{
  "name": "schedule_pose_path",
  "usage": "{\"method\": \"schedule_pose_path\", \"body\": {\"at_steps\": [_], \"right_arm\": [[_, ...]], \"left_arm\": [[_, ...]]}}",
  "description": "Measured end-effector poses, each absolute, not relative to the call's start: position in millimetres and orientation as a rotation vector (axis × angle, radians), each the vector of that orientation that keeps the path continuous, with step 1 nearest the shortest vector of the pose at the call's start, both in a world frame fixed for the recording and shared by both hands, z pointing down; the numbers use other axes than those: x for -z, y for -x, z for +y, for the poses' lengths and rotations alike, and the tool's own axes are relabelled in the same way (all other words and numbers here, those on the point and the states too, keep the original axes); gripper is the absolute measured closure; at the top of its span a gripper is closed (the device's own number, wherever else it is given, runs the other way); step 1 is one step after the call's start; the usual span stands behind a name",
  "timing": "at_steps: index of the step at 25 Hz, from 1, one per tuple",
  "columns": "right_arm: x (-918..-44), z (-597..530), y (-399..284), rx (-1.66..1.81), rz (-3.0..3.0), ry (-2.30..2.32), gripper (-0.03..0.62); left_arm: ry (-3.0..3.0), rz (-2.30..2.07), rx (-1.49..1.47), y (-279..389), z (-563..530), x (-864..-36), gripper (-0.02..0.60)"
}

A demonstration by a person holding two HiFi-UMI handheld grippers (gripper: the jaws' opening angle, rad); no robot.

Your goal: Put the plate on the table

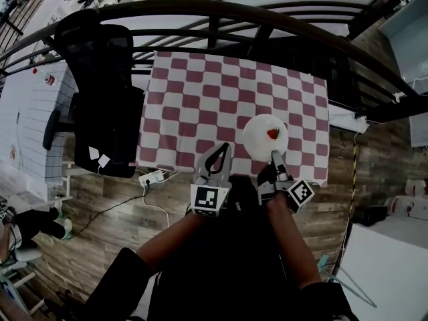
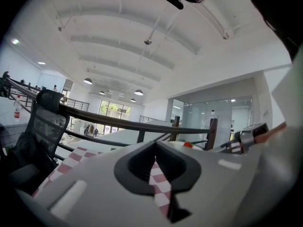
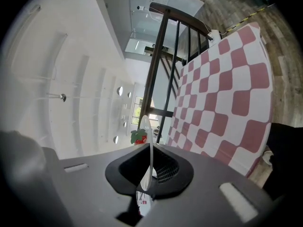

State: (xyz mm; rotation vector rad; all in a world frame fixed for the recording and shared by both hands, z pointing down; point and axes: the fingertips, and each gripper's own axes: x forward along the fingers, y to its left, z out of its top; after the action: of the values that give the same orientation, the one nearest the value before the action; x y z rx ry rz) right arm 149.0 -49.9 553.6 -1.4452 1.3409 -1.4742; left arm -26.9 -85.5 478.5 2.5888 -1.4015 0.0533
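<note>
A white plate (image 1: 262,139) carrying a strawberry (image 1: 273,134) is over the near right part of the table, which wears a red and white checked cloth (image 1: 200,105). My right gripper (image 1: 275,156) is shut on the plate's near rim. In the right gripper view the plate (image 3: 150,156) shows edge-on between the jaws, with the strawberry (image 3: 138,137) just beyond. I cannot tell whether the plate touches the cloth. My left gripper (image 1: 221,150) hovers at the table's near edge, left of the plate, shut and holding nothing. The left gripper view shows the strawberry (image 2: 187,144) over its fingers.
A black office chair (image 1: 100,92) stands against the table's left side. A dark curved railing (image 1: 221,9) runs behind the table's far edge. A white power strip (image 1: 152,177) with a cable lies on the wooden floor near the table's front left corner.
</note>
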Motion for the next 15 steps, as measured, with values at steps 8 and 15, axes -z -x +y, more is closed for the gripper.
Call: {"method": "schedule_pose_path", "body": {"at_steps": [8, 15], "right_arm": [[-588, -73, -150, 1.531, 1.325, 1.444, 0.586], [-616, -99, -145, 1.589, 1.376, 1.403, 0.586]], "left_arm": [[-2.609, -1.432, -0.035, 26, -112, -476, 0.572], [-2.606, -1.430, -0.041, 11, -140, -474, 0.572]]}}
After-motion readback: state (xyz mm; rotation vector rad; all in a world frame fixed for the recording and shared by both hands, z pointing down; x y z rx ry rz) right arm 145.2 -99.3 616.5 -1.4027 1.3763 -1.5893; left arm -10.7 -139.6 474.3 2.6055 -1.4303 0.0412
